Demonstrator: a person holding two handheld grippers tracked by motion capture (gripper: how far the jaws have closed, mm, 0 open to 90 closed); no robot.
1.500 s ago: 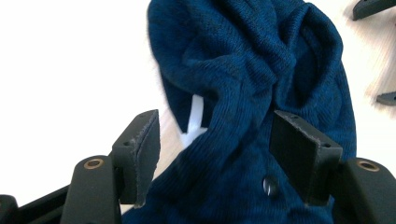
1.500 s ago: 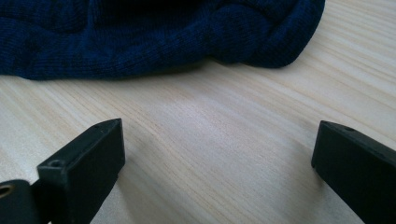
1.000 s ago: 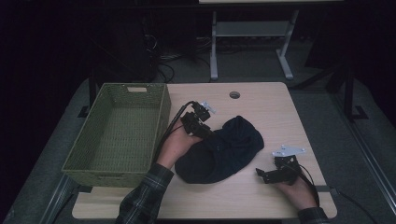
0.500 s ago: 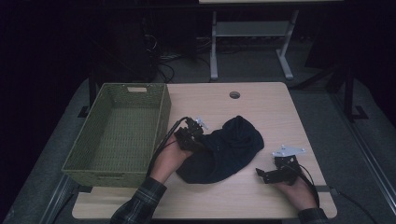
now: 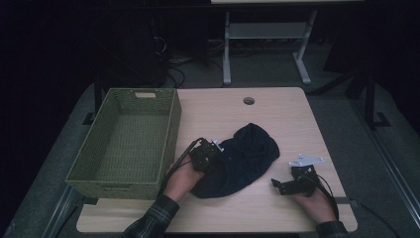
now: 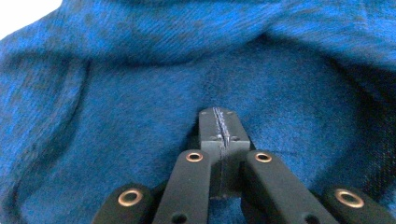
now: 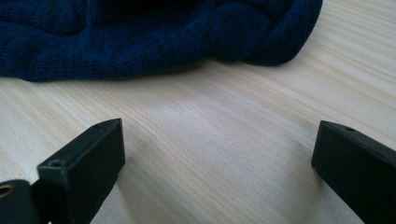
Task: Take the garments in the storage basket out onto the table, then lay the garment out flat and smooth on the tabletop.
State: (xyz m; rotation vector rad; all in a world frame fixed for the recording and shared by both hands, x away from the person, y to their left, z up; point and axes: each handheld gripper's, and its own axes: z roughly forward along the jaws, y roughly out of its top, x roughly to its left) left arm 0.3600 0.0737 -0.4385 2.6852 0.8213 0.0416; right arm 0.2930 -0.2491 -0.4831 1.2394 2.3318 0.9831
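Presently, the left gripper (image 6: 219,128) has its fingers (image 6: 212,123) pressed together, tips buried in the dark blue knit garment (image 6: 140,93). In the left gripper view the pads meet along a thin seam; whether a fold of knit is caught between them cannot be told. Cloth rises around the tips on all sides, with a thick fold arching above.

Right gripper (image 7: 217,154): fingers (image 7: 93,154) spread wide, nothing between them, bare wood of the counter (image 7: 210,140) under the gap. Garment's rounded edge lies ahead of these tips, near but apart.

High view: garment (image 5: 242,158) sits bunched on the counter (image 5: 277,109), roughly mid-surface, toward the person's side. Left gripper (image 5: 210,156) is at the garment's left edge, touching it, hand behind it, plaid sleeve (image 5: 156,218) coming in from the bottom. Right gripper (image 5: 287,186) rests on the counter to the right of the garment, just off its lower right edge, not touching. Green woven basket (image 5: 124,144) stands left of the garment, at the counter's left edge, close beside the left hand. Round cable hole (image 5: 248,101) lies beyond the garment, near the counter's far edge.
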